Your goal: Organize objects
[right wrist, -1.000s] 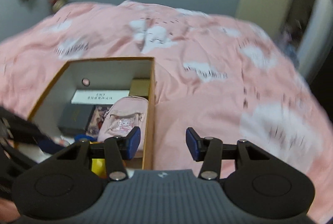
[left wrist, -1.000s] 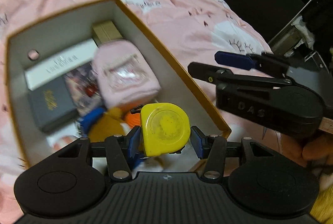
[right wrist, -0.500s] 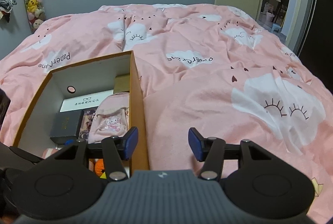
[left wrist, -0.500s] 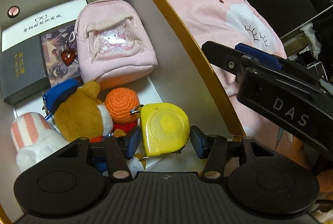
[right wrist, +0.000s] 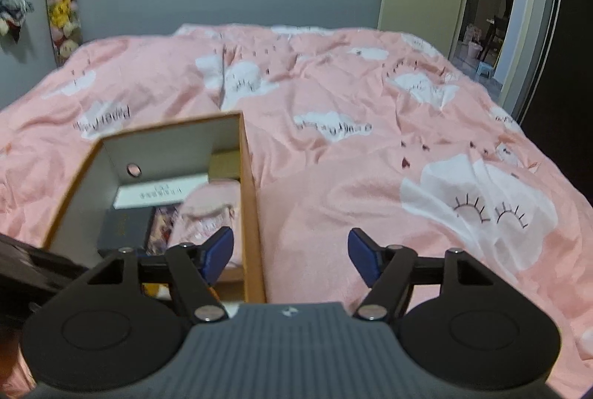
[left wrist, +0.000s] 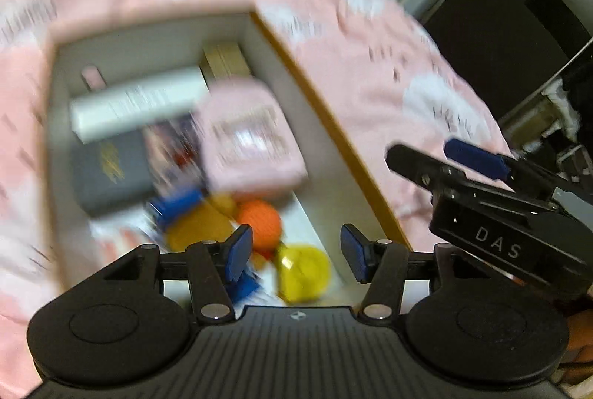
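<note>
The pink bed (right wrist: pixel 370 154) looks bare, the box (left wrist: pixel 333 124) mid-frame already holds the backpack (left wrist: pixel 252 143) and yellow tape measure (left wrist: pixel 304 271), and both left gripper (left wrist: pixel 296 252) and right gripper (right wrist: pixel 291 256) hang spread, empty, so little remains.

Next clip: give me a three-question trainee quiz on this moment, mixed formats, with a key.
1. True or false: the left tool grips the yellow tape measure.
2. The pink backpack lies: A) on the bedspread B) in the box C) in the right tool.
3. Fill in: the right tool hangs over the pink ____, beside the box.

Key: 1 false; 2 B; 3 bedspread.
</note>
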{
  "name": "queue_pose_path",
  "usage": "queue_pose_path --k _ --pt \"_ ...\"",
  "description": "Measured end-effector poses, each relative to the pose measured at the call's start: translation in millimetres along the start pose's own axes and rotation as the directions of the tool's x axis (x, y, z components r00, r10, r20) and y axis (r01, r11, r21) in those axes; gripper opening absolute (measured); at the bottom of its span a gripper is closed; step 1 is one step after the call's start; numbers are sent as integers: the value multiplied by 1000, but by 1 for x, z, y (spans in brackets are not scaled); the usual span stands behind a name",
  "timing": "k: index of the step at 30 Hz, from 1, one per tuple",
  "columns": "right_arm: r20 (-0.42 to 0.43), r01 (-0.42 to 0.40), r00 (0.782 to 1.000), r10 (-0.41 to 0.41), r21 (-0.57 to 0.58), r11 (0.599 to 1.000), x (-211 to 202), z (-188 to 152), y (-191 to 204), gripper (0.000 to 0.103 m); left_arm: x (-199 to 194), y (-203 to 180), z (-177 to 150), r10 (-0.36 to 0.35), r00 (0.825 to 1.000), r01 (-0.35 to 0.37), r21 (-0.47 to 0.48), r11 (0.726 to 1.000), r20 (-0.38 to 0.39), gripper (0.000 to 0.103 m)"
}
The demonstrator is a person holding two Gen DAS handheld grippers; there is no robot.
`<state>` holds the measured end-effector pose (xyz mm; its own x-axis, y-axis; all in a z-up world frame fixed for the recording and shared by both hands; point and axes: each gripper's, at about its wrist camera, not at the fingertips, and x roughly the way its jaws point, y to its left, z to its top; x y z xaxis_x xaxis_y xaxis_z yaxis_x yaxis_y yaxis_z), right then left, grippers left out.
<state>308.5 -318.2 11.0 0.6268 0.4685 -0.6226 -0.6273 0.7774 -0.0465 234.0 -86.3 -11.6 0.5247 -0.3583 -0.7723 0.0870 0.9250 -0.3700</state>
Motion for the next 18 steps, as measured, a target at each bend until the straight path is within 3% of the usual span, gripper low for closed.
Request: queue_pose_path --k 3,7,9,13,14,16,18 --pt "47 -12 999 11 8 1000 -18 4 4 72 -41 -9 -1 102 980 -118 85 989 168 62" --pt "125 -51 991 51 -4 999 -47 8 12 78 -94 -15 -5 192 918 -243 110 964 348 62" --pt "179 -68 981 68 -4 998 -65 8 16 78 -119 -19 -11 241 866 -320 117 940 439 63" --pt "272 -107 957 97 23 994 -96 6 18 78 -160 -27 -35 330 720 -482 97 871 611 72" --pt "288 -120 952 106 29 992 -103 5 18 78 -168 -29 -41 346 690 -505 81 859 635 72" --pt "317 -143 940 124 38 989 -115 0 21 80 -180 -34 -53 362 646 -537 63 841 672 74" --pt "334 -163 932 142 34 986 -124 -7 25 86 -187 -38 -64 360 617 -554 60 830 700 76"
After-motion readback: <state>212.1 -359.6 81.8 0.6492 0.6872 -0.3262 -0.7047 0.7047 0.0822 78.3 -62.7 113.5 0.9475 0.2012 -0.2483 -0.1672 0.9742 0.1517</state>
